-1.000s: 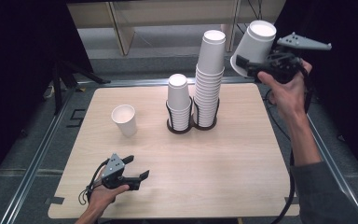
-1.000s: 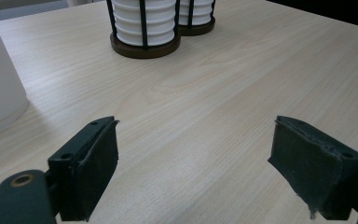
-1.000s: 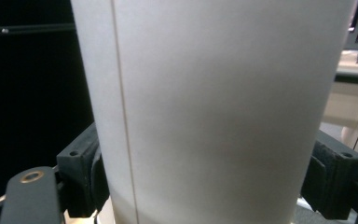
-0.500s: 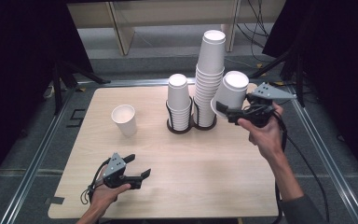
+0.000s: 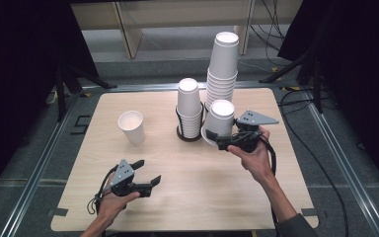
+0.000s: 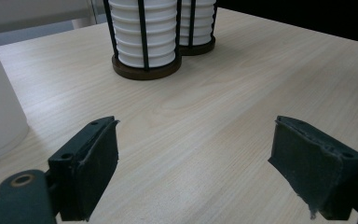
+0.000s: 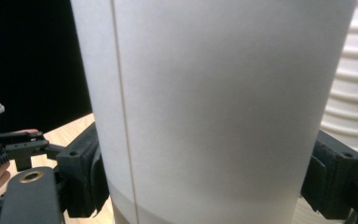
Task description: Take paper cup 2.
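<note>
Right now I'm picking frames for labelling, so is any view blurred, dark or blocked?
High view: sharp, table evenly lit, surroundings black. Left gripper view: wood grain and cup racks crisp. Right gripper view: the held cup blocks most of the frame, soft and close, with the cup stack at its edge.

no readable text, no labels, brands, numbers or signs on anything in view
</note>
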Available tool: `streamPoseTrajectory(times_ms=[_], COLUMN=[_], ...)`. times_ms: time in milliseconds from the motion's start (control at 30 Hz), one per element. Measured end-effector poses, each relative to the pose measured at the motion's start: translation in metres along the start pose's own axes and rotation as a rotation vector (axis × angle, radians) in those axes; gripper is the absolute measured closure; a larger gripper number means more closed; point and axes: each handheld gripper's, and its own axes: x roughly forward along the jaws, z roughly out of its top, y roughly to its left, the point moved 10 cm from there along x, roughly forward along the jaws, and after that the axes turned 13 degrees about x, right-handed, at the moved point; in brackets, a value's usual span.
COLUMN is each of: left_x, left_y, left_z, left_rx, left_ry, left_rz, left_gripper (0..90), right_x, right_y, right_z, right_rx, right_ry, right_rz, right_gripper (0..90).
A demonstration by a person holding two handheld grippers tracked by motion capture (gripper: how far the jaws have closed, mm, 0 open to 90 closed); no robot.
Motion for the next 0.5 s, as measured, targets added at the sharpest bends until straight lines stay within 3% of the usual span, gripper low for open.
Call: streamPoseTrajectory(times_ms=[200,267,333,367,500], left_x=[0.001,0.002,0.0,0.002,0.002], left_y=[-0.004,-0.005,-0.004,-0.005,-0.006], left_z=[0.0,0.0,-0.001,0.0,0.0], left_rx=[-0.003,-0.003,0.009,0.003,0.002], left_ry=[-0.017,-0.023,-0.005,-0.023,-0.02], left_rz=[-0.015,-0.018,-0.012,-0.017,-0.018], left_gripper=[14.5,14.5,14.5,14.5,14.5], right_x=[0.011,0.015,0.02,0.022,0.032], right_y=[0.011,0.015,0.017,0.019,0.026], right_z=[-0.012,-0.02,-0.026,-0.028,-0.041], right_rx=[-0.017,-0.001,-0.012,-0.01,-0.016], right_ry=[0.017,0.044,0.052,0.059,0.088], right_rz=[0.033,0.048,0.051,0.059,0.08], right_gripper=[17.4,17.4,17.3,17.3,17.3])
